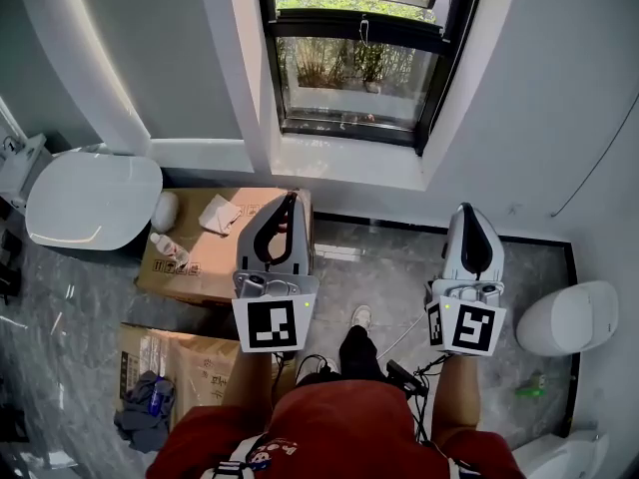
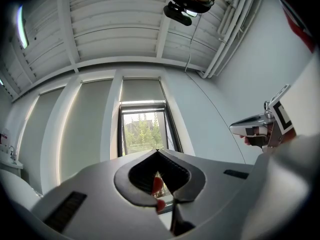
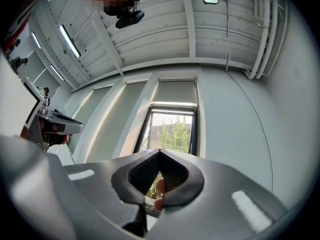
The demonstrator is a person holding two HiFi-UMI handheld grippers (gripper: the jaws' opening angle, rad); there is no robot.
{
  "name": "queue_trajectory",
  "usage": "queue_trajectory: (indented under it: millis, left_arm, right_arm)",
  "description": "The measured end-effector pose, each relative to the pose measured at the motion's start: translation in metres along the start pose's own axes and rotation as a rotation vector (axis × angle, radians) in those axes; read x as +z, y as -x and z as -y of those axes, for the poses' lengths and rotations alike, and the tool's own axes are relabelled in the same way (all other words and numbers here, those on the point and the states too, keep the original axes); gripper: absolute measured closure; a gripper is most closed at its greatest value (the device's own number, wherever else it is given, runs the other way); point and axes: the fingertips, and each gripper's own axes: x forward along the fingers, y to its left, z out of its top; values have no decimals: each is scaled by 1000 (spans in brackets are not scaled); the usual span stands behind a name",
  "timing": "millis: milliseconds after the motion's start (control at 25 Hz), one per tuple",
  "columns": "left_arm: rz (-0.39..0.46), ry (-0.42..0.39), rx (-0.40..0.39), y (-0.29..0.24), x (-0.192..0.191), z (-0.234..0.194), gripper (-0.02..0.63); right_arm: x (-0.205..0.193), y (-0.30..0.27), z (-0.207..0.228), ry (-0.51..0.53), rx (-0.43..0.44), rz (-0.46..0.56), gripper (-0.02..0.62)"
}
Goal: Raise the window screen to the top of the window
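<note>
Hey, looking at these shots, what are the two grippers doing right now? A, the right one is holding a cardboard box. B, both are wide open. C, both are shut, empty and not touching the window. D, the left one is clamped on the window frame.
C: the left gripper and right gripper each have their jaws closed tip to tip with nothing between them, and the head view shows both apart from the window.

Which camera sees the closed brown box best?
The head view. It looks straight down on the box, which sits below the window, partly behind the left gripper. Both gripper views aim up at the window, so they show nothing of the box.
</note>
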Motion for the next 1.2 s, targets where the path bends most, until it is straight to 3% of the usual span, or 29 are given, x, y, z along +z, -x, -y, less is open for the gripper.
queue_trajectory:
  millis: [280,720,1200]
  left_arm:
    - [3,-3,-1,-44,-11,4,600]
    - [-2,-40,-11,-157,-25,15,600]
    - [-5,-60,20,-265,-45,38,600]
  right_arm:
    - [-19,-36,20,-7,-4,-1,584]
    - [-57,-128,78,-41,-32,11,584]
    - [-106,-220,129,-39,16,15,584]
